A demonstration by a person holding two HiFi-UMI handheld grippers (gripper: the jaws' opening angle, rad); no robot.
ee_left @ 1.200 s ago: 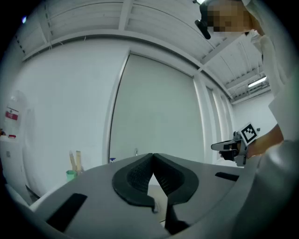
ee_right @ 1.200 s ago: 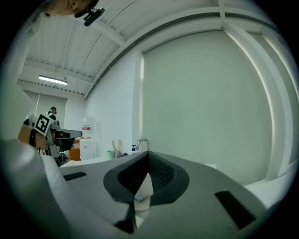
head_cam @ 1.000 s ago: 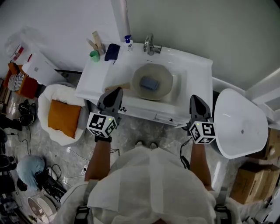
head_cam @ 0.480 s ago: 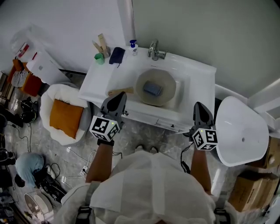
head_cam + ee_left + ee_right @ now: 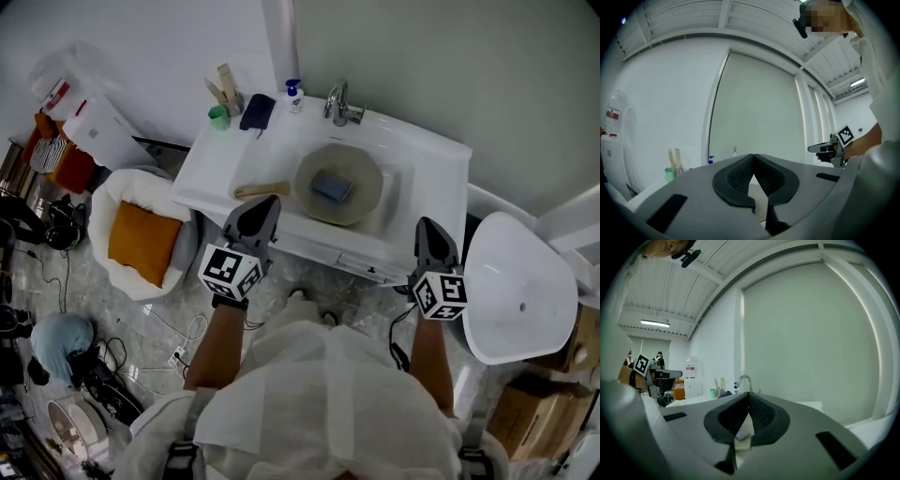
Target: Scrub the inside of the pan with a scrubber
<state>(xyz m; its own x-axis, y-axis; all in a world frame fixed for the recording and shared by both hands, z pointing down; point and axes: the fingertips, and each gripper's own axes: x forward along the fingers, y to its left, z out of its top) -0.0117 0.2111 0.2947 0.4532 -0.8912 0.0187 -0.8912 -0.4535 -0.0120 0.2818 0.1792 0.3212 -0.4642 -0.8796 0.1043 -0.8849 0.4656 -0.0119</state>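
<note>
A round pan (image 5: 361,167) sits in the white sink, its wooden handle (image 5: 260,190) pointing left. A blue-grey scrubber (image 5: 330,187) lies inside it. My left gripper (image 5: 269,201) is shut and empty, held level in front of the counter's edge, just below the handle. My right gripper (image 5: 424,224) is also shut and empty, at the counter's front right, apart from the pan. In the left gripper view the closed left gripper (image 5: 753,156) faces the wall, with the right gripper (image 5: 820,148) off to the right. In the right gripper view the closed right gripper (image 5: 749,397) points toward the faucet (image 5: 744,379).
A faucet (image 5: 337,103), a soap bottle (image 5: 294,93), a dark cloth (image 5: 256,111) and a green cup (image 5: 218,116) with brushes line the back of the counter (image 5: 211,173). A white basin (image 5: 517,286) stands at the right. A white chair with an orange cushion (image 5: 141,244) stands at the left.
The head view has shifted a little, so the sink sits slightly higher and further right. Both grippers stay shut in front of the counter.
</note>
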